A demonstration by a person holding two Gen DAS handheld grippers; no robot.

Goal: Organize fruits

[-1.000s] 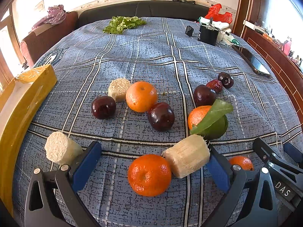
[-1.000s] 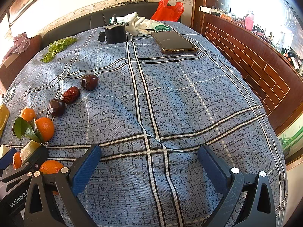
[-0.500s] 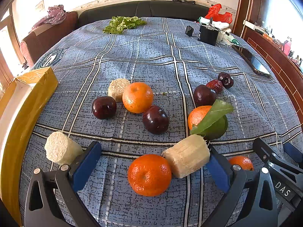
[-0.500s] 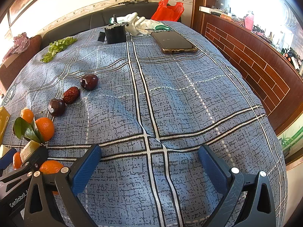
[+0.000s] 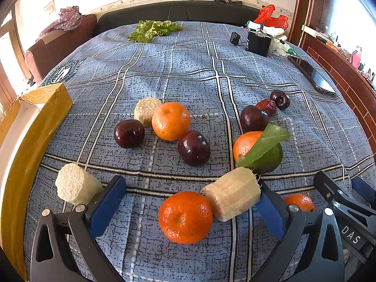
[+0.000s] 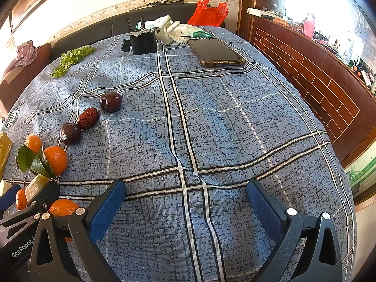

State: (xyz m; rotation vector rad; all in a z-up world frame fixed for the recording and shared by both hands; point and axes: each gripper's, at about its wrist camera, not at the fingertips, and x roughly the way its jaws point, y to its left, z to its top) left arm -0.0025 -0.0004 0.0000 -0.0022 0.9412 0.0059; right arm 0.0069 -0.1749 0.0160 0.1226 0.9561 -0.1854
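My left gripper (image 5: 191,202) is open over the blue checked cloth, with an orange (image 5: 185,217) and a pale sugarcane piece (image 5: 231,192) between its fingers, untouched by the pads. Beyond lie another orange (image 5: 170,120), dark plums (image 5: 129,133) (image 5: 193,148) (image 5: 253,118), a leafy orange (image 5: 246,144), a red date (image 5: 266,106), and more sugarcane pieces (image 5: 74,186) (image 5: 146,110). My right gripper (image 6: 185,199) is open and empty over bare cloth; fruit lies to its left, including a plum (image 6: 70,133) and a date (image 6: 88,118).
A yellow box (image 5: 28,136) stands at the left edge. Lettuce (image 5: 152,30), a black box (image 5: 258,42), a phone (image 6: 217,52), white gloves (image 6: 174,29) and a red bag (image 6: 209,11) lie at the far side. A wooden wall runs along the right.
The left wrist view has shifted slightly: the yellow box and far fruit sit further right in frame. The plum near the middle orange has moved a little left. The right gripper is still.
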